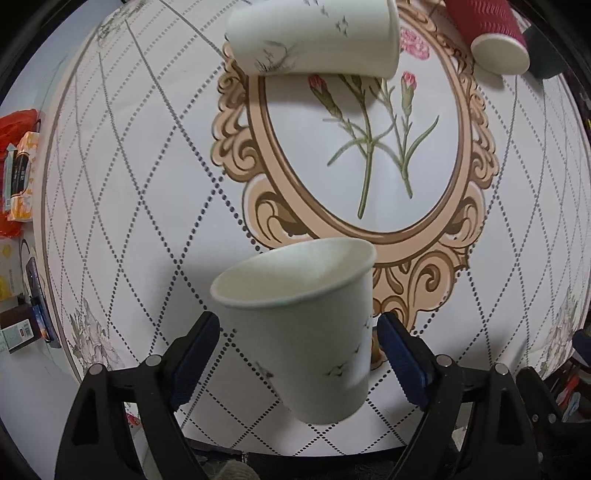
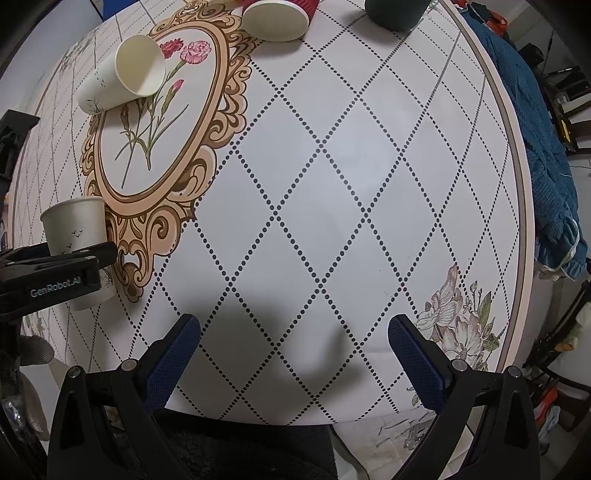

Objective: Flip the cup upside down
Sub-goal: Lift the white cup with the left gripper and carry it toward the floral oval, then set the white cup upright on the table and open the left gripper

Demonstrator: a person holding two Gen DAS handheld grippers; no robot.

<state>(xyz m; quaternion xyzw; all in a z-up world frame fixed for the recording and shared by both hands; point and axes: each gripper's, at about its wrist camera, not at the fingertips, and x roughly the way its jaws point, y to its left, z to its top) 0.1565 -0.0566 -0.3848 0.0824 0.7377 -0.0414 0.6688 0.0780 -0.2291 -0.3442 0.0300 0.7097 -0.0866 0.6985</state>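
A white paper cup (image 1: 303, 332) with small bird prints stands upright, mouth up, on the table, between the fingers of my left gripper (image 1: 299, 354). The jaws are open, with a gap on each side of the cup. The same cup (image 2: 77, 236) shows at the left of the right wrist view, with the left gripper's finger (image 2: 74, 258) across its side. My right gripper (image 2: 295, 354) is open and empty above the table's near edge.
A second white cup (image 1: 314, 37) lies on its side at the far end of the floral oval. A red ribbed cup (image 1: 491, 33) lies on its side beyond it, next to a dark cup (image 2: 395, 13). A blue cloth (image 2: 543, 155) hangs past the table's right edge.
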